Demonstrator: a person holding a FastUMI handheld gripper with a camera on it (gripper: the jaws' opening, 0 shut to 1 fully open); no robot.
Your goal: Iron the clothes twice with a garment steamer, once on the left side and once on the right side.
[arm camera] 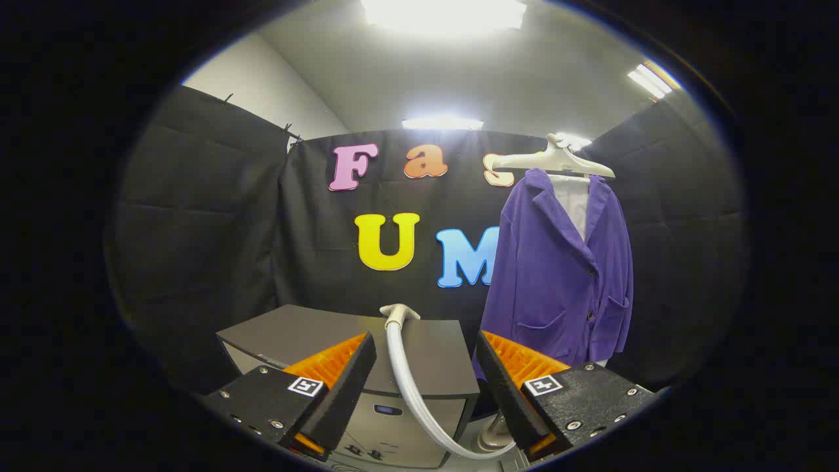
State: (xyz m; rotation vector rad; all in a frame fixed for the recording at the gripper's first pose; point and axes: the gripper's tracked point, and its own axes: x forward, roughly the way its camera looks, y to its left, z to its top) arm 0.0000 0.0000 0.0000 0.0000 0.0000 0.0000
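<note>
Gripper (426, 367): we are holding it wide open, with nothing between the fingers; the hose is passing through the gap without touching either finger, as far as we can tell.
Steamer head (400, 313): it is sitting at the top of the hose, just ahead of the fingers and above the cabinet, well apart from the garment.
Hose (409, 387): it is curving down between the fingers and looping low toward the right finger.
Jacket (564, 269): it is hanging upright on a hanger (554, 160), beyond the right finger, against the booth wall.
Cabinet (347, 337): it is standing right in front of us, beneath the head.
Risk, grasp: we are judging that closing on the hose instead of the head would leave the nozzle flopping loose.
Risk, snag: the low loop could be catching the right finger as we are lifting.
Risk, swing: the jacket is hanging free, so pressing hard could be pushing it away or tipping the hanger.
Risk, coverage: both sides are looking untouched; we could be missing the far side.
</note>
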